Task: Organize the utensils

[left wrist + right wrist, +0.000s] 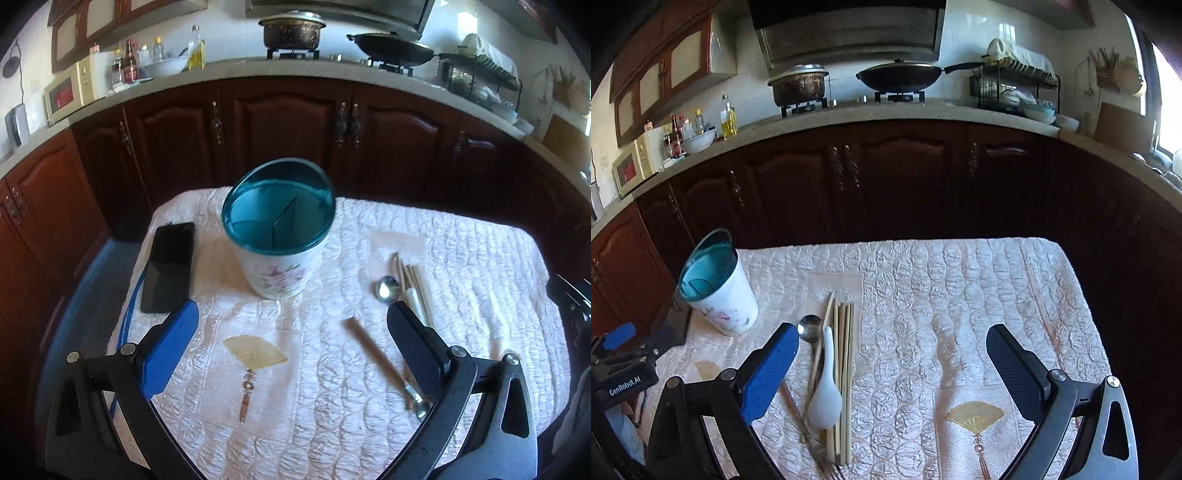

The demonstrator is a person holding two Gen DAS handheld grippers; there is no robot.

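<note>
While both tools hover low over the quilted white cloth (pixel 461 266) that covers the surface, neither one grips anything. The left gripper (pixel 291 343) is released, its blue finger and its black finger spread wide above the cloth, with a fan motif (pixel 255 354) stitched into the fabric between them. The right gripper (pixel 892 369) is likewise spread wide and empty.

The utensil holder (pixel 280 229), a white cup with a flower print and a teal rim and divided teal inside, stands upright toward the far left of the cloth; in the left wrist view nothing shows inside it. A dark phone (pixel 170 266) lies flat just left of it, near the cloth's left edge.

The utensils lie loose in a bundle to the right of the holder. In the right wrist view, several pale chopsticks (pixel 846 369) lie side by side, running from far to near. A white ceramic spoon (pixel 825 391) lies against their left side, bowl toward the near edge. A metal spoon (pixel 809 328) lies beside it with its round bowl at the far end. A fork (pixel 827 467) with a brown handle lies slanted across the near end of the bundle, tines at the near edge.

This bundle sits just inside the right gripper's blue finger, which hides part of the fork handle. Behind the surface run dark wooden cabinets (pixel 886 177) under a kitchen counter.
</note>
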